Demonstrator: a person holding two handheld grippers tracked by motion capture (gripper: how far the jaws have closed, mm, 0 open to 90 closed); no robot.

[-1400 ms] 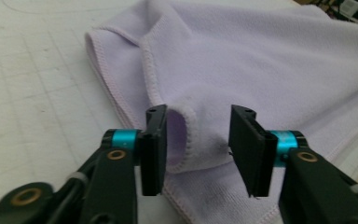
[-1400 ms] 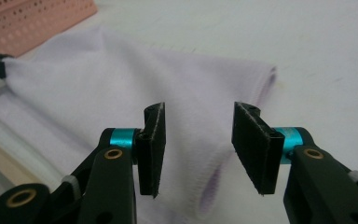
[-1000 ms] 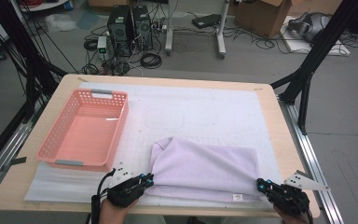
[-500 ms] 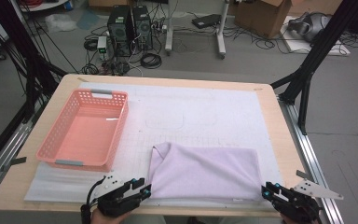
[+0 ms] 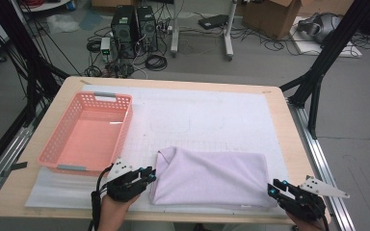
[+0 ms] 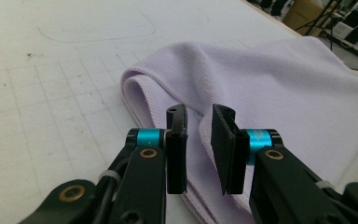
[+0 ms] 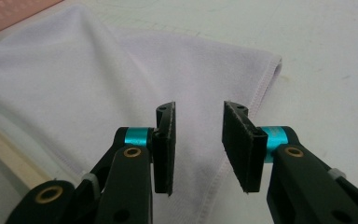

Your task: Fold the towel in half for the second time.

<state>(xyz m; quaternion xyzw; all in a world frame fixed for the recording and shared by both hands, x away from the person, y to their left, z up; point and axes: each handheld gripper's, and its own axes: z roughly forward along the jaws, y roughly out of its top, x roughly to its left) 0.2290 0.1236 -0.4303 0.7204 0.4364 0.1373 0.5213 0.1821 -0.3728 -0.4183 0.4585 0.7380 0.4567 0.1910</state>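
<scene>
On a pale gridded mat point(image 5: 212, 120) covering a wooden table point(image 5: 289, 144), seen from the high view, a lilac towel point(image 5: 212, 175) lies folded into a rectangle at six o'clock, close to the near edge. A salmon-pink basket point(image 5: 89, 134) stands empty at nine o'clock, just beside the towel's left end, likely the cloth's destination. The left gripper point(image 5: 147, 177) sits at the towel's near-left corner, at seven o'clock, and the right gripper point(image 5: 275, 188) at the near-right corner, at five o'clock, a placement that suggests both ends were handled together to keep the fold even.

In the left gripper view, the left gripper point(image 6: 199, 135) has its jaws slightly parted over the rolled, doubled edge of the towel point(image 6: 279, 93), gripping nothing; they have just been closing again after a brief widening.

In the right gripper view, the right gripper point(image 7: 198, 140) hovers above the hemmed corner of the towel point(image 7: 98, 79), jaws released and empty, having just been opening. A corner of the basket point(image 7: 23, 9) shows at eleven o'clock.
</scene>
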